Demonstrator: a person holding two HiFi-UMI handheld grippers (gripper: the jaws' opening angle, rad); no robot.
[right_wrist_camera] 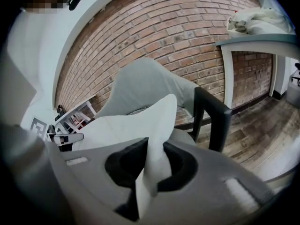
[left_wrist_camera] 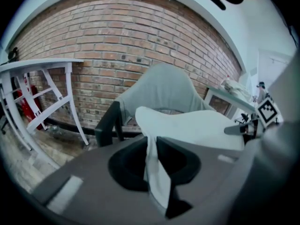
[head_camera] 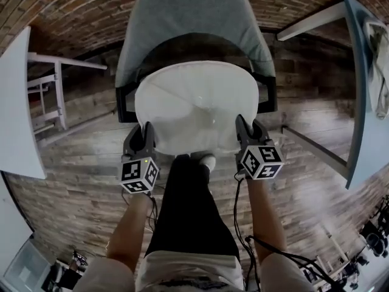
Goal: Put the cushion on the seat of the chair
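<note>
Both grippers — left gripper (head_camera: pixel 141 140), right gripper (head_camera: pixel 251 135) — clenched the cushion's (head_camera: pixel 196 104) near edge; it looked soft, light, floppy.

Seat out of sight, edges clipped

The cushion (head_camera: pixel 196 105) covers the seat of the chair (head_camera: pixel 188 23), so whether it rests on the seat cannot be told. Its fabric hides the pad faces of the left tool (head_camera: pixel 144 131) and the right tool (head_camera: pixel 249 126). The right-hand worktop (head_camera: pixel 360 102) runs off the frame. The clutter (head_camera: pixel 374 236) at lower right is too small to identify.
</note>
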